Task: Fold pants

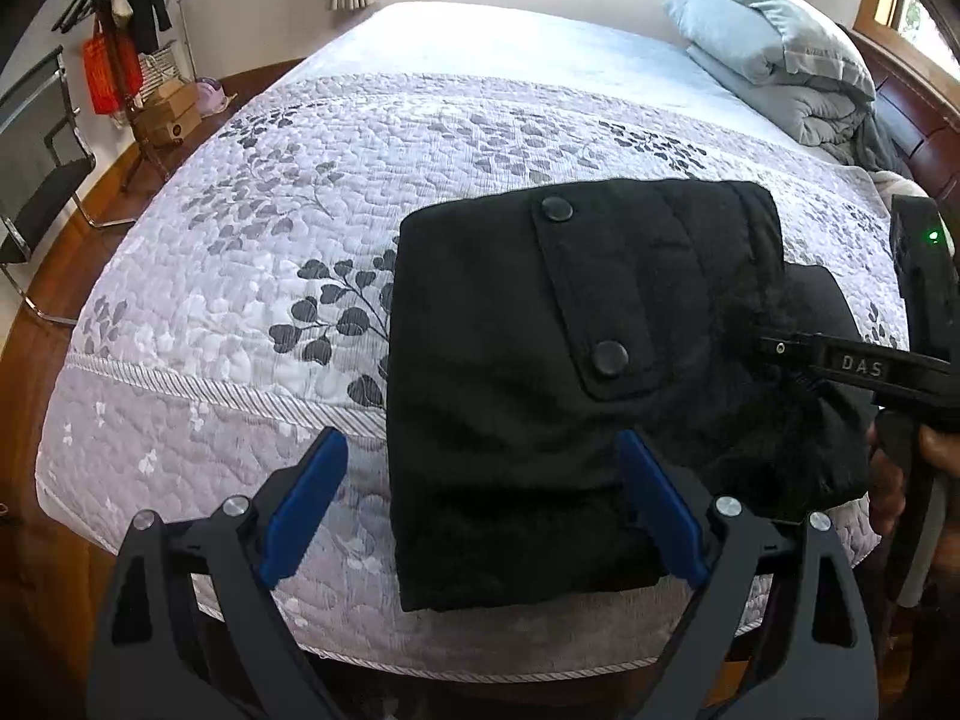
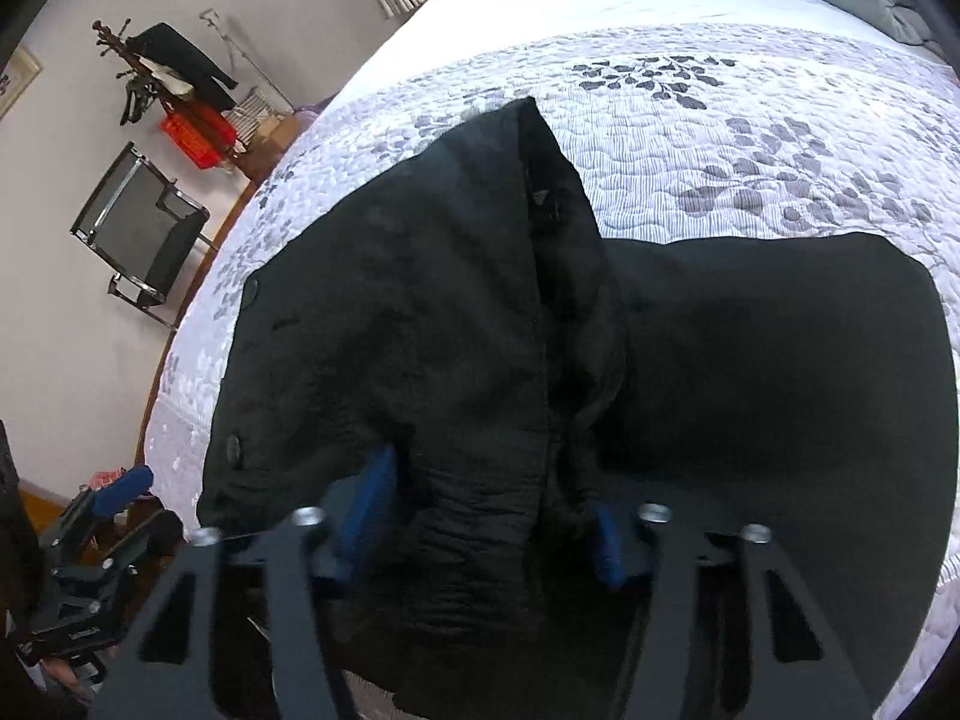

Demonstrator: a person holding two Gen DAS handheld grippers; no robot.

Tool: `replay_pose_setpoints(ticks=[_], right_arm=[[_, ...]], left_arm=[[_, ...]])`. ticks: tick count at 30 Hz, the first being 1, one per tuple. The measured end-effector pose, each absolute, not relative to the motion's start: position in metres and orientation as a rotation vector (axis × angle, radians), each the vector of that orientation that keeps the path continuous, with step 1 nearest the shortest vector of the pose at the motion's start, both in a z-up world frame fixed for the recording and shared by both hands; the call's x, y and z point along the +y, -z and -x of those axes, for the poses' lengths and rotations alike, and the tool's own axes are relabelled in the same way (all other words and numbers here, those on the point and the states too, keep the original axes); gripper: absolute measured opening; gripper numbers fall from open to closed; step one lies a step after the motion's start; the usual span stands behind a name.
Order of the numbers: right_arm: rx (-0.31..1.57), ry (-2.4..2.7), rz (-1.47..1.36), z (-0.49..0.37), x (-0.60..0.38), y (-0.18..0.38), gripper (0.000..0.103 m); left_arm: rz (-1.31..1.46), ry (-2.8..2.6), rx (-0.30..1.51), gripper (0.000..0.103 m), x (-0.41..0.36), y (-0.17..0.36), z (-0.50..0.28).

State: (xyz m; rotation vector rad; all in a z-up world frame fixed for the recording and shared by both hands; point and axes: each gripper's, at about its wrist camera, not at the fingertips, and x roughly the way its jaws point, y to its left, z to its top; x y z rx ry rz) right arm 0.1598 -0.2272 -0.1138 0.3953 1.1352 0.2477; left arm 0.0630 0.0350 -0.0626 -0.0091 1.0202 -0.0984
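The black pants [image 1: 540, 372] lie folded into a thick stack near the front edge of the bed, a buttoned pocket flap [image 1: 591, 294] on top. My left gripper [image 1: 480, 510] is open, its blue fingers [image 1: 306, 504] spread above the near left part of the stack, holding nothing. My right gripper [image 2: 489, 516] has its blue fingers [image 2: 372, 498] pressed into a raised fold of the pants [image 2: 456, 360], with cloth bunched between them. It enters the left wrist view from the right [image 1: 780, 351], at the stack's right side.
The bed carries a quilted lilac bedspread [image 1: 270, 252] with a leaf pattern. A grey folded duvet and pillow [image 1: 780, 54] sit at the far right. A black chair [image 1: 36, 180], a coat rack and boxes [image 1: 168, 114] stand on the floor to the left.
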Motion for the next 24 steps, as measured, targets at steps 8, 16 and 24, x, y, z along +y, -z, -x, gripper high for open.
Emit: replay_pose_setpoints(ticks=[8, 16, 24], right_arm=[[1.053, -0.312, -0.335, -0.141, -0.221, 0.083, 0.024], [1.048, -0.361, -0.399, -0.137, -0.22, 0.079, 0.023], [0.994, -0.455, -0.458, -0.129, -0.223, 0.044, 0.022]], left_arm=[[0.003, 0.084, 1.01, 0.091, 0.036, 0.061, -0.063], [0.012, 0.036, 1.036, 0.091, 0.047, 0.066, -0.063], [0.091, -0.037, 1.04, 0.091, 0.075, 0.065, -0.066]])
